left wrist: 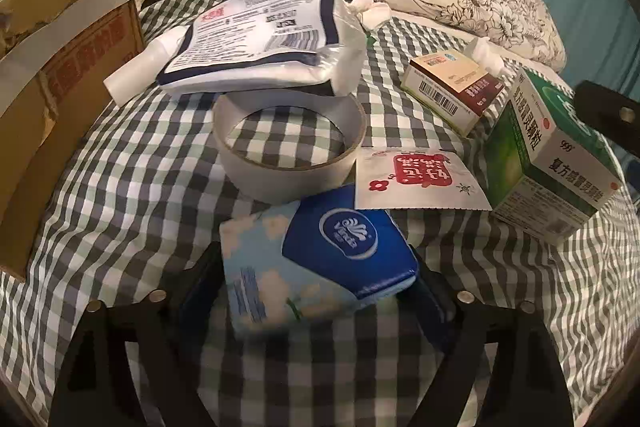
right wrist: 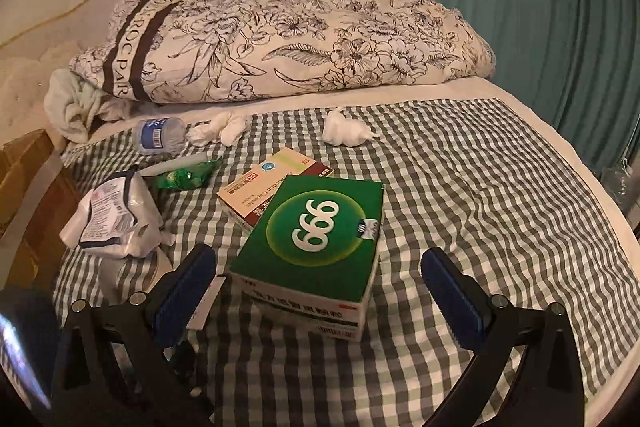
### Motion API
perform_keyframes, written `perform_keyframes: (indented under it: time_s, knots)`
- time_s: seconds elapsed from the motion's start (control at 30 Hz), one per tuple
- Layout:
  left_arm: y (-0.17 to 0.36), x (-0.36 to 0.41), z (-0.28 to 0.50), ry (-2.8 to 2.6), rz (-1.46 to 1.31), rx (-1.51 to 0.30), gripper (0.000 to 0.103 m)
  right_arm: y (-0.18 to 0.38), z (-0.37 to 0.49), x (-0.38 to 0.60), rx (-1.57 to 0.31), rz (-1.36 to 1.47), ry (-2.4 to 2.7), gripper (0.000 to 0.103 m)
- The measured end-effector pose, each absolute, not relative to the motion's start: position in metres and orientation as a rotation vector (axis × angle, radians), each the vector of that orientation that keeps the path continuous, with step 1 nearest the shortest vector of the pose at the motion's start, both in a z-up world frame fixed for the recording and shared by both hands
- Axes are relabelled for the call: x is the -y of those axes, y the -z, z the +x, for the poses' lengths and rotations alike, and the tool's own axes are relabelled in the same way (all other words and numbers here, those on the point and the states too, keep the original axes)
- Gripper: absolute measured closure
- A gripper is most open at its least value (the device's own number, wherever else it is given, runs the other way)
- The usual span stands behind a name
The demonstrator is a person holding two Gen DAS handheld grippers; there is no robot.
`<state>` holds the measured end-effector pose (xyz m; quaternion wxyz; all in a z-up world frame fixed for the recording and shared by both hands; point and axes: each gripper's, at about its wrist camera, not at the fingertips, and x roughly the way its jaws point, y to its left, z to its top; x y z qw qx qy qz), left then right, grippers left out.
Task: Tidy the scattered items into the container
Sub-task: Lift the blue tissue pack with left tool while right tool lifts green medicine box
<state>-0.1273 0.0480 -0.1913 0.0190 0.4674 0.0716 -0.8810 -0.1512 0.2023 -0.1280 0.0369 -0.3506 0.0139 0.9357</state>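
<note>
My left gripper (left wrist: 316, 279) is shut on a blue-and-white tissue pack (left wrist: 320, 259), its pads against both sides. Just beyond the pack lie a roll of tape (left wrist: 288, 143), a white sachet with a red label (left wrist: 420, 179) and a large white tissue packet (left wrist: 260, 35). The cardboard box (left wrist: 60, 87) stands at the left of the bed. My right gripper (right wrist: 318, 257) is open wide, and the green medicine box (right wrist: 316, 239) lies ahead between its fingers, untouched. A cream medicine box (right wrist: 272, 183) lies partly under it. Crumpled tissues (right wrist: 218, 131), a water bottle (right wrist: 160, 135) and a green wrapper (right wrist: 184, 179) lie farther back.
A floral quilt (right wrist: 300, 39) is piled along the head of the checked bedspread (right wrist: 480, 187). A teal curtain (right wrist: 520, 27) hangs at the right, past the bed's edge. A pale cloth (right wrist: 76, 107) is bunched beside the quilt.
</note>
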Motion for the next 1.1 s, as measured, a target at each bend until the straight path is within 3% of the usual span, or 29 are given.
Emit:
perform_keyframes:
  time_s: [0.33, 0.43, 0.73, 1.1]
  knots:
    - [0.189, -0.041, -0.126, 2.740, 1.445, -0.239, 0.021, 0.151, -0.174, -0.204, -0.042, -1.153, -2.784, 0.000]
    - [0.188, -0.041, -0.125, 2.743, 1.437, -0.230, 0.021, 0.160, -0.173, -0.216, -0.098, -1.199, -2.795, 0.023]
    - [0.175, -0.027, -0.112, 2.745, 1.382, -0.243, 0.022, 0.147, -0.151, -0.234, -0.184, -1.219, -2.853, 0.024]
    - [0.135, -0.011, -0.078, 2.791, 1.265, -0.220, 0.022, 0.115, -0.088, -0.228, -0.142, -1.212, -2.911, 0.024]
